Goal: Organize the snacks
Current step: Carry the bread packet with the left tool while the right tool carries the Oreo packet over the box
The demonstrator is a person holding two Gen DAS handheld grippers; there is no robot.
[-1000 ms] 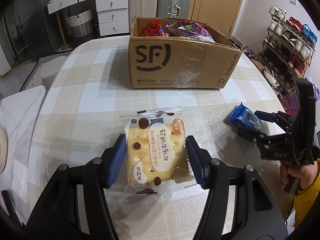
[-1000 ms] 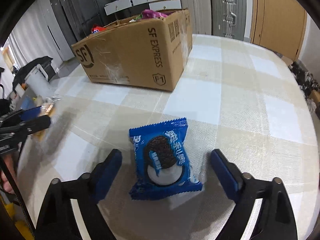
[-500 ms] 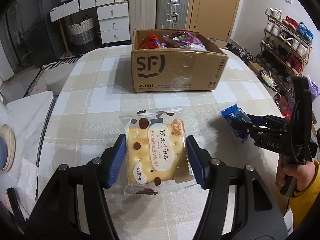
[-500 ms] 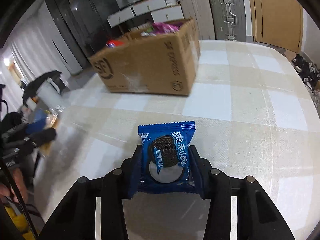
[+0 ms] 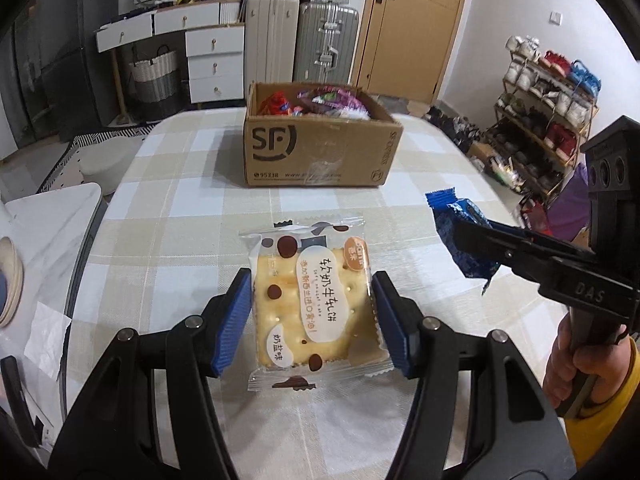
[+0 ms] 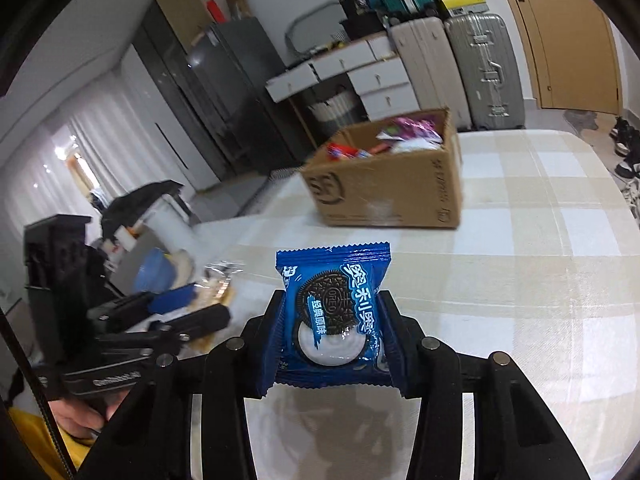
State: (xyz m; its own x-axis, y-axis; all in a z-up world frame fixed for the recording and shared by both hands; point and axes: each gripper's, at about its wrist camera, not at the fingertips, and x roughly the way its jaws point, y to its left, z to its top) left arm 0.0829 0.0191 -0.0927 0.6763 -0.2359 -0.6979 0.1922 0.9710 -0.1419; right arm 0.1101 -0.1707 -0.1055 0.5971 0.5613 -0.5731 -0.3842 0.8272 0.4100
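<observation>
Our left claw (image 5: 312, 320) clamped on the cracker packet (image 5: 314, 304), our right claw (image 6: 334, 334) gripping the blue Oreo packet (image 6: 334, 316) above the counter (image 6: 520, 280), cardboard box (image 5: 320, 148) beyond

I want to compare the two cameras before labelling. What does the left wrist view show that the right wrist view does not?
Only the left wrist view shows the clear-wrapped cracker packet's printed face, gripped between the left gripper's blue pads, and a shoe rack.

Only the right wrist view shows the blue Oreo packet's front, clamped in the right gripper, and a dark fridge.

Both show the brown cardboard SF box holding snacks, the checked tablecloth, and the silver suitcase.
</observation>
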